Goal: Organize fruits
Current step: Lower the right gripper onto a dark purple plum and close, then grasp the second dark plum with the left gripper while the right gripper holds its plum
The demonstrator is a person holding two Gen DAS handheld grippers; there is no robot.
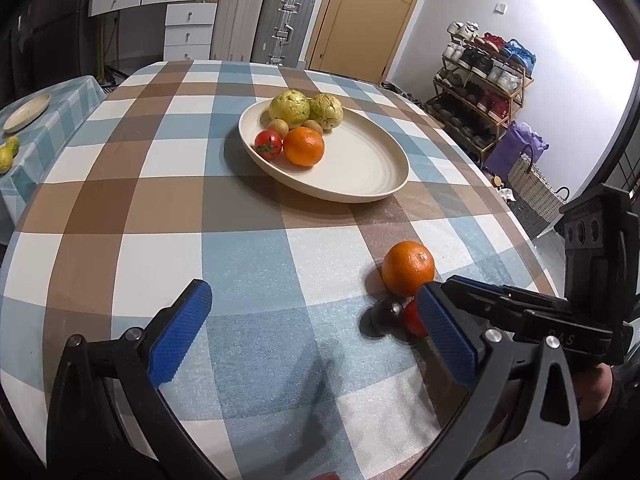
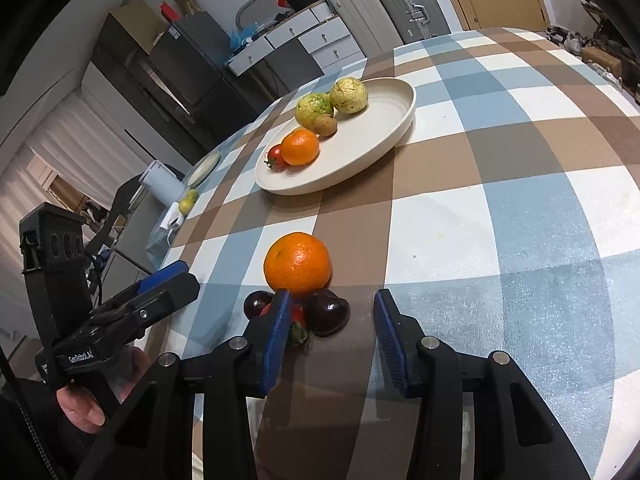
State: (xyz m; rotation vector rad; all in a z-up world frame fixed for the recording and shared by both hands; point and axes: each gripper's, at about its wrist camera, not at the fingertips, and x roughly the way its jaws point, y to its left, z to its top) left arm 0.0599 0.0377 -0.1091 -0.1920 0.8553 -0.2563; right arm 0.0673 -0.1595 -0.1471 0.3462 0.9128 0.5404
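Task partly done: the plate (image 2: 394,128) ahead already holds guavas, kiwis, an orange and a tomato, while a loose orange (image 2: 298,264), dark plums (image 2: 326,312) and a tomato (image 2: 297,314) lie just beyond the right gripper (image 2: 330,316), its jaws part-closed on nothing; the left gripper (image 1: 312,332) stands open, empty.

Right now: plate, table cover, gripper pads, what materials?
Plate: looks like matte ceramic or melamine, cream, faint concentric ridges. Table cover: woven cloth, checked, fuzzy nap. Pads: blue ribbed, probably rubber or soft plastic, on black arms.
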